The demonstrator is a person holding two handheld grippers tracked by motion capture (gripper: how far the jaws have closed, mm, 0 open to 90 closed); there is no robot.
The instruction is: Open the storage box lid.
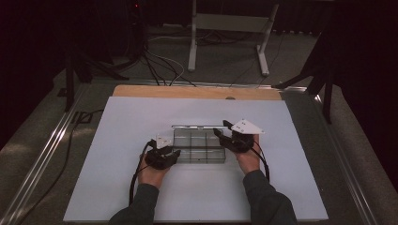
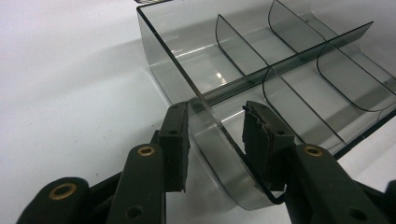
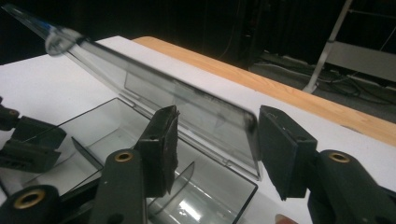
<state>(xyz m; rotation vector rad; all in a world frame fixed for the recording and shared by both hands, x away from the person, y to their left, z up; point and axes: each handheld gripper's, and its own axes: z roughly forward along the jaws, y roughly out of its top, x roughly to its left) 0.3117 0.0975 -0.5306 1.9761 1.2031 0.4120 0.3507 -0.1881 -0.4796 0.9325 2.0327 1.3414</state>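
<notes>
A smoky clear box (image 1: 199, 147) with several compartments sits mid-board, its lid (image 1: 197, 126) raised at the back. My left gripper (image 1: 174, 152) is at the box's front left corner. In the left gripper view its jaws (image 2: 217, 140) straddle the side wall (image 2: 210, 121), one pad outside (image 2: 175, 149) and one inside (image 2: 261, 144), both against it. My right gripper (image 1: 220, 128) is at the lid's right end. In the right gripper view the tilted lid (image 3: 187, 102) stands between the open jaws (image 3: 217, 140), with its corner just short of the right pad (image 3: 280, 149).
The box rests on a white board (image 1: 141, 187) laid over a wooden table (image 1: 197, 91). A metal frame (image 1: 230, 28), cables and black stands occupy the floor beyond. The left gripper (image 3: 28, 140) appears at the far side in the right gripper view.
</notes>
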